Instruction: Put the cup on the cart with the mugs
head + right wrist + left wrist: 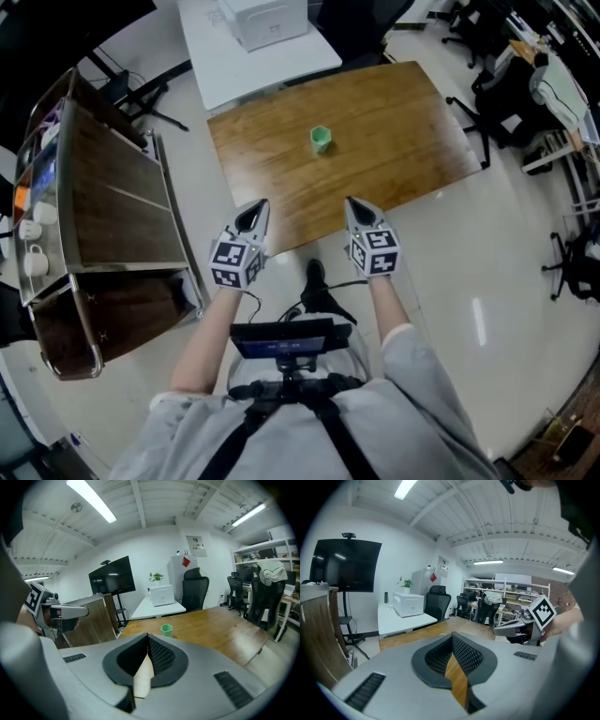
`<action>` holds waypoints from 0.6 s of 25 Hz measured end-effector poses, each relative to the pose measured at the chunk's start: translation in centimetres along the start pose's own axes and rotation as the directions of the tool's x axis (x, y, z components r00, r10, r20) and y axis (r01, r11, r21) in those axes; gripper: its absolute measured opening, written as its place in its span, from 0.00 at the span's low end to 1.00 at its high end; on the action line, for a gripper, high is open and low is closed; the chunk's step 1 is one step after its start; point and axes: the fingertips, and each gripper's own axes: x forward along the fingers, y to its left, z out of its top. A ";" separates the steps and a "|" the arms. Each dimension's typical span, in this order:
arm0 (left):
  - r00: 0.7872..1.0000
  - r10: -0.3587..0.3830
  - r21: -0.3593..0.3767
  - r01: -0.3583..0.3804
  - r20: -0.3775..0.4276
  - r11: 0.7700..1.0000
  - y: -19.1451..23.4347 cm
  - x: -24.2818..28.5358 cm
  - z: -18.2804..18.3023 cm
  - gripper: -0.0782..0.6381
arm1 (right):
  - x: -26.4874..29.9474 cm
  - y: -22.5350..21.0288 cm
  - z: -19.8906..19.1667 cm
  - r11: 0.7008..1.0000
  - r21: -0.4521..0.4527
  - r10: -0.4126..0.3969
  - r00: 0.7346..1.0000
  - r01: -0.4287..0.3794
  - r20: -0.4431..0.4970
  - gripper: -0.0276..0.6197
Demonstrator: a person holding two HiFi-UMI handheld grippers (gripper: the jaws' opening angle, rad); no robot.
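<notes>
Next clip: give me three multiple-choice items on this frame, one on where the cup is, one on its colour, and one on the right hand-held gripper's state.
1. The cup stands: A on the wooden table; B in a sink; C on a stove.
2. The cup is: A red; B green; C blue.
3. The right hand-held gripper is: A shut on the cup; B wide open; C shut with nothing between its jaws.

Answers:
1 A: the head view shows it standing mid-table.
2 B: it is green in both the head view and the right gripper view.
3 C: the right gripper view shows the jaws together, with the cup well ahead of them on the table.
</notes>
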 end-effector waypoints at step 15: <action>0.996 0.054 0.007 -0.054 -0.071 0.999 3.0 8.9 1.1 0.12 | 16.8 -5.6 -0.7 0.993 -0.071 0.090 0.990 -0.098 -0.109 0.53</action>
